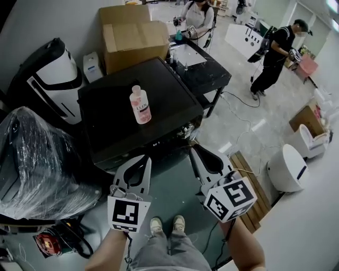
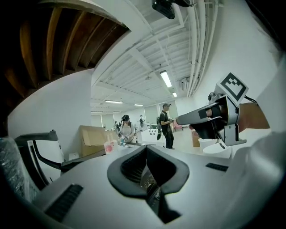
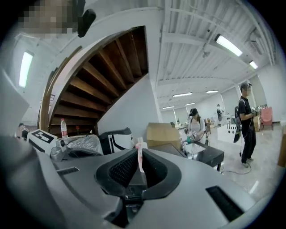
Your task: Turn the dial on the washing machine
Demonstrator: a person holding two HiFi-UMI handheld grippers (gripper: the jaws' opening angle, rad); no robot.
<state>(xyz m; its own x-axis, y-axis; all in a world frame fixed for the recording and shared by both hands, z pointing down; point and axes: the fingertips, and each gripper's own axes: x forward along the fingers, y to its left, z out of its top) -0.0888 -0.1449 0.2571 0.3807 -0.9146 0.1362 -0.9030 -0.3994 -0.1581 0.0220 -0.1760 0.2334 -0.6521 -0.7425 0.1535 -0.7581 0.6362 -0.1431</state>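
Your left gripper: jaws clenched, nothing in them. Your right gripper: jaws drawn in to a thin slit, gripping nothing. You hold both side by side and apart, with the tips just short of the front edge of the black washing machine.

Dial: cannot be made out. Only the front control strip shows, just beyond the two sets of tips.

On the lid, a pink bottle stands upright. Behind the machine is a cardboard box. Farther off, a person stands by a dark table, and a second person stands on open floor.
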